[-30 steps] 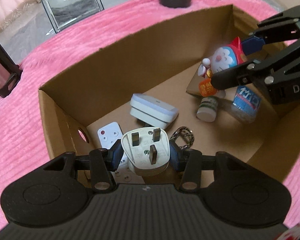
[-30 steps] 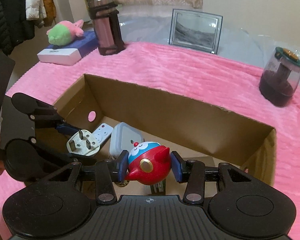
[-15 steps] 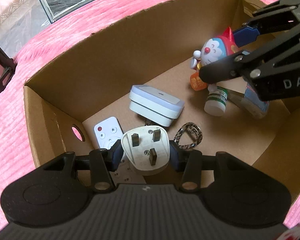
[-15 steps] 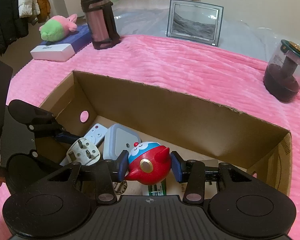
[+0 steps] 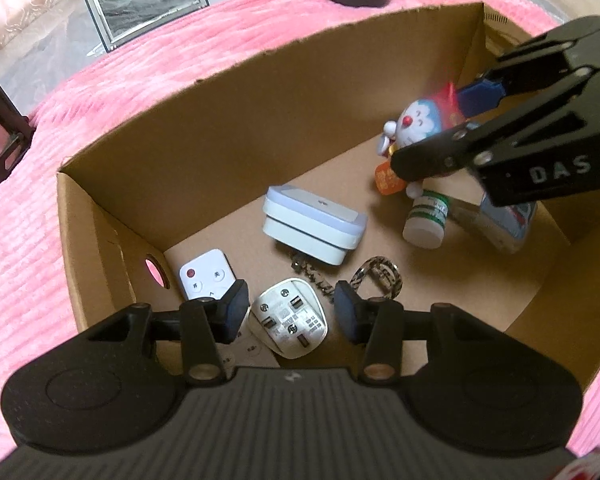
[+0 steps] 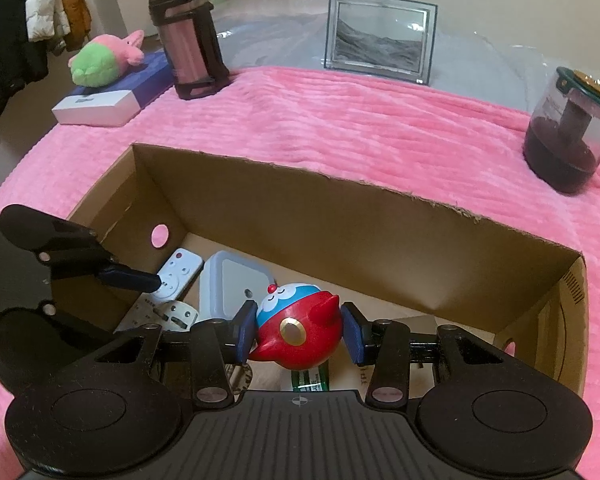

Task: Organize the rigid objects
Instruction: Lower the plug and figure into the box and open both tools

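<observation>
Jaws over cardboard box (image 5: 260, 120) — pink blanket (image 5: 40, 240)

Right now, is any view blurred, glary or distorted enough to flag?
Left wrist view: the cartoon toy is smeared by motion blur, while the rest of the cardboard box contents look sharp. Right wrist view: sharp throughout, with a small glint on the picture frame glass. Both views: the fisheye bends the box rim and the corners go dark.
</observation>
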Tool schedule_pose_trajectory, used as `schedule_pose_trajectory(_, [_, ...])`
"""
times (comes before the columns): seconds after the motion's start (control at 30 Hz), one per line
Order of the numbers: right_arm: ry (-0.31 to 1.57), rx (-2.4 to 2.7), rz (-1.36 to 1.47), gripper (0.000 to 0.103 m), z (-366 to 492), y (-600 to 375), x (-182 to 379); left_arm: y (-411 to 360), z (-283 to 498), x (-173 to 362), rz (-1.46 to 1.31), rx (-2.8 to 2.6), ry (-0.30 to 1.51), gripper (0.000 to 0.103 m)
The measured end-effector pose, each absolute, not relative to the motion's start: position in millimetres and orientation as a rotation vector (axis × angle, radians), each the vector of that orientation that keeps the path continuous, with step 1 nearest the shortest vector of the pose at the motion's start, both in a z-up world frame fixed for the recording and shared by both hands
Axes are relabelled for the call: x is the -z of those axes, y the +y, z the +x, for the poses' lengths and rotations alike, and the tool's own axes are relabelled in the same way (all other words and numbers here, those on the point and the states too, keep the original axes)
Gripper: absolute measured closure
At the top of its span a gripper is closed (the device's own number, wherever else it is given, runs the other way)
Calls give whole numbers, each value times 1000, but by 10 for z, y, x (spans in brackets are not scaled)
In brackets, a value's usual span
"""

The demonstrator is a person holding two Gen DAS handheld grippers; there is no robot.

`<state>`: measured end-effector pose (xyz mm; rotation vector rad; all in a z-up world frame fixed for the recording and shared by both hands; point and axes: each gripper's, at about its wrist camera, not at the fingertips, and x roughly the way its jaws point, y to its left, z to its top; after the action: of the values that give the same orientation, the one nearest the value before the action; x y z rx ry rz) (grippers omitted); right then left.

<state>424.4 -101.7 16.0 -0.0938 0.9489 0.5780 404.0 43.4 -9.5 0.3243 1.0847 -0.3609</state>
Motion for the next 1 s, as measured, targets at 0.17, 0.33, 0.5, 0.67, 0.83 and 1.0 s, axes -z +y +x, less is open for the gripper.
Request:
schedule_pose_trajectory(0.17, [967,-582,-84,61,4288,-990,-111,449,4025,74,304,369,1074,61])
schedule_pose_trajectory(0.33, [970,-579,-91,61,4295,-949,-53,447,4021,77,312,368,1064,61])
schedule_pose_trajectory(0.5, [967,-574,-59,61,4325,-960,-27,457,4007,64,304,369,1055,61])
schedule_pose_trajectory(0.67, [937,-566,-6,60,4295,-1033,-122,483,3958,-13,292,358,1023,61])
schedule_pose_trajectory(0.83, [893,-553,-26,59,4126,-1091,-254,505,3824,-133,271,348,990,61])
schedule_pose_trajectory(1.0, [853,-559,-20,59,3852,-1195,-413,523,3579,-300,233,341,939,61])
